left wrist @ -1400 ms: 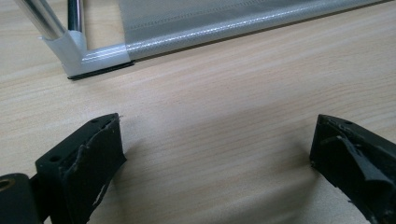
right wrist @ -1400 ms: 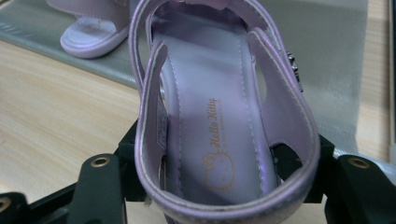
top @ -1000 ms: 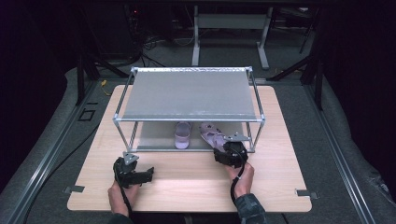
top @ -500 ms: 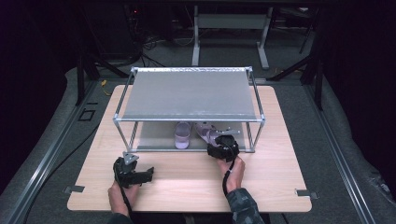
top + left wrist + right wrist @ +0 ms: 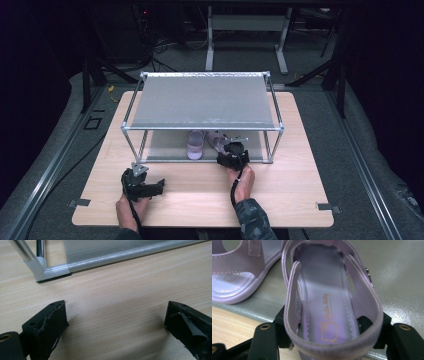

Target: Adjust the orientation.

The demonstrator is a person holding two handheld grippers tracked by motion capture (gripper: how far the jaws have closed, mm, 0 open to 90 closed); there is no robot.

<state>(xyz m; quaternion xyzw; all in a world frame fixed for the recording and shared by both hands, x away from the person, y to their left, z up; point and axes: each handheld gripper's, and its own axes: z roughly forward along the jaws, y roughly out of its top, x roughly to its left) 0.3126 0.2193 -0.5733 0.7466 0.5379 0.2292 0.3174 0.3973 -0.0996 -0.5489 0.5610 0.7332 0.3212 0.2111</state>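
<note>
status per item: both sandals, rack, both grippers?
right gripper: shut on held sandal's heel
held sandal: upright, toe reaching over the lower shelf
other sandal: upright on the lower shelf, untouched
rack: standing, top shelf bare
left gripper: open over table

A rack (image 5: 202, 100) stands in the middle of the table (image 5: 300, 200). Two sandals sit on its bottom shelf (image 5: 165, 145), under the top shelf. The first sandal (image 5: 195, 144) lies just to the 9 o'clock side of the second sandal (image 5: 218, 140). The right gripper (image 5: 231, 154) is at the rack's front edge, at 6 o'clock from the second sandal, with its jaws on both sides of the heel. The left gripper (image 5: 150, 186) rests on the table at 7 o'clock from the rack, near its front corner foot (image 5: 41, 267).
</note>
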